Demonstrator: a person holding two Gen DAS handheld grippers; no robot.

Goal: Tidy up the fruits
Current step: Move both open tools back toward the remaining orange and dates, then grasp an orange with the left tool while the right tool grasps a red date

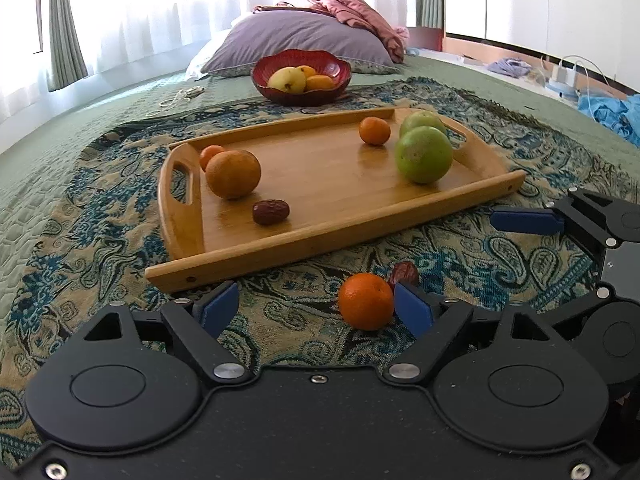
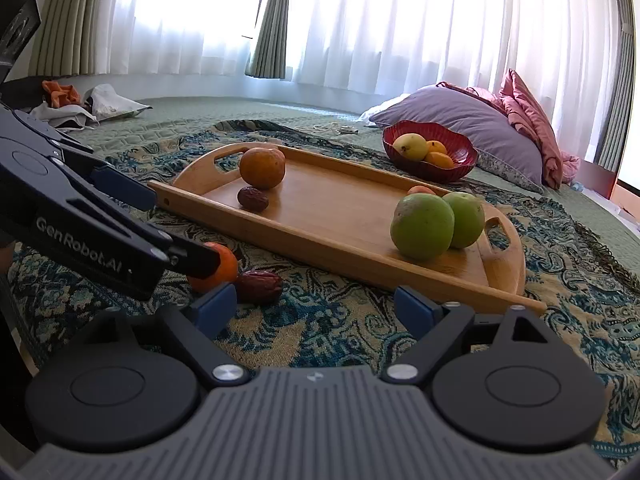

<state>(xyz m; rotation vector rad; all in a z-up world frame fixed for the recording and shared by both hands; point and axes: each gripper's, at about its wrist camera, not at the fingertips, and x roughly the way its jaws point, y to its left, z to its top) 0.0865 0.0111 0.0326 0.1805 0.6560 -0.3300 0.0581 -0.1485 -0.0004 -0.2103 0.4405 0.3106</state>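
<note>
My left gripper (image 1: 316, 306) sits low over the paisley throw (image 1: 100, 216) on the bed, its blue fingers spread wide; a small mandarin (image 1: 366, 301) lies on the throw between them, right against the right-hand finger, though from the left wrist view I can't quite tell whether the pad touches the peel. A red date (image 1: 406, 274) lies just behind that mandarin, also on the throw. My right gripper (image 2: 316, 306) hovers beside it, equally wide open and holding nothing. Ahead of both lies the wooden tray (image 1: 360, 224), carrying a large orange (image 1: 233, 174) with a smaller mandarin (image 1: 210, 154) tucked behind it, a second date (image 1: 271, 212) near the front rail, another small mandarin (image 1: 374, 131) toward the back, and two green apples (image 1: 424, 154) standing together at the right end. Beyond the tray a red bowl (image 1: 340, 68) holds a yellow pear (image 1: 286, 79) and some orange fruit, in front of a purple pillow (image 1: 296, 36).
</note>
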